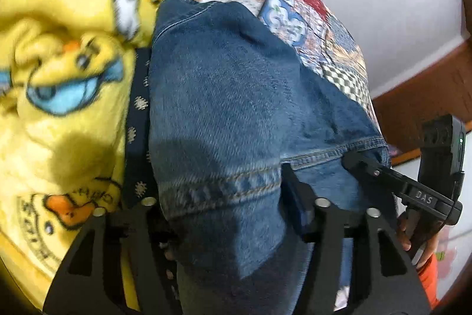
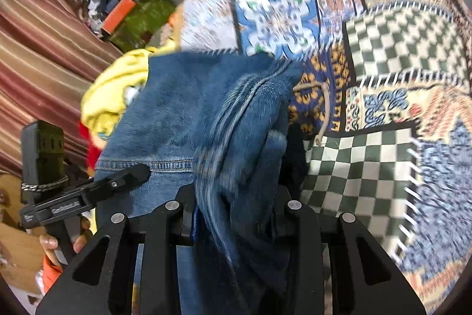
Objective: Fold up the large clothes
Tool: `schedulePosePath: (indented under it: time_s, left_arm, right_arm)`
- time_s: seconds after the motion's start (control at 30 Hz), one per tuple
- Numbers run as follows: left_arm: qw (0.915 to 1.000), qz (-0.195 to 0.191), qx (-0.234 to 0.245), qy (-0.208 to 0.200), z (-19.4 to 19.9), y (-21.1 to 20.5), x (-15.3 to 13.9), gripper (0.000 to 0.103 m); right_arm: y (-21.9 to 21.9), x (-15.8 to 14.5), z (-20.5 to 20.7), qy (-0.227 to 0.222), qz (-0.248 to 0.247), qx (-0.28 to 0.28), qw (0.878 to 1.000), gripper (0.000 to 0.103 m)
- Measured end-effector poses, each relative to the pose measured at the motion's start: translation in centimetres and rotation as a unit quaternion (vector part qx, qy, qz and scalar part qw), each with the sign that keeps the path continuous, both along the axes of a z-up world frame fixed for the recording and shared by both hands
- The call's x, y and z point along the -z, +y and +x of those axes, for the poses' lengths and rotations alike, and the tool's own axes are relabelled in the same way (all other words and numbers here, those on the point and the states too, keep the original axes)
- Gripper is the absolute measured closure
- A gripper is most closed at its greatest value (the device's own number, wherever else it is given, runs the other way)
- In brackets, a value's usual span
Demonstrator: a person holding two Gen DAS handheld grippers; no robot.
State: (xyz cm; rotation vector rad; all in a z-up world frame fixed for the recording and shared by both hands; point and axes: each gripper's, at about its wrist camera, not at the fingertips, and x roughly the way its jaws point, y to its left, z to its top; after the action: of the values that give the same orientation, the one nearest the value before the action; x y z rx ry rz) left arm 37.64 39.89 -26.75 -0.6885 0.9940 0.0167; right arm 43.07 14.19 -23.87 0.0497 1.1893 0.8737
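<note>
Both grippers clamp denim. Left gripper (image 1: 224, 214) pinches the hemmed edge of the blue jeans (image 1: 230, 96); the fabric fills the gap between its fingers and drapes down over them. Right gripper (image 2: 236, 223) holds a bunched fold of the same jeans (image 2: 183, 108), the seam running down between its fingers. In the left wrist view the right gripper (image 1: 354, 160) also bites the hem just beside. Jeans lie on a patchwork quilt (image 2: 383, 73) covering the bed. A yellow duck-print blanket (image 1: 59, 64) is crowded against the jeans on the left side, with a dark navy patterned cloth (image 1: 137, 120) wedged between them. Striped curtain (image 2: 38, 43) and a clutter pile with an orange box (image 2: 118, 14) sit beyond. Motion blur; finer detail unclear.
</note>
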Motion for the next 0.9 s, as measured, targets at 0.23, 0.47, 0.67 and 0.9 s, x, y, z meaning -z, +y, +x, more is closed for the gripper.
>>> schedulePosePath:
  time_s: [0.23,0.47,0.67,0.9]
  left_arm:
    - [0.9986,0.051,-0.004,0.013,-1.5,-1.4,-1.4,0.028]
    - [0.9887,0.149,-0.007,0.014,-5.0,-4.5,-2.6,0.017]
    - [0.9848,0.170,-0.025,0.025,-9.1,-5.8,-3.2,0.010]
    - [0.9790,0.202,-0.021,0.021,-14.0,-8.5,-6.8,0.011]
  right_arm:
    - [-1.0,-0.8,-2.1,-0.060,-0.035,-0.019,0.997,0.059]
    - [-2.6,-1.8,-4.9,-0.107,-0.067,-0.006,0.992,0.032]
    - [-5.8,-2.5,-7.5,-0.108,-0.079,0.004,0.991,0.026]
    - [-8.8,-5.2,-11.6,-0.135,-0.088,-0.005,0.987,0.026]
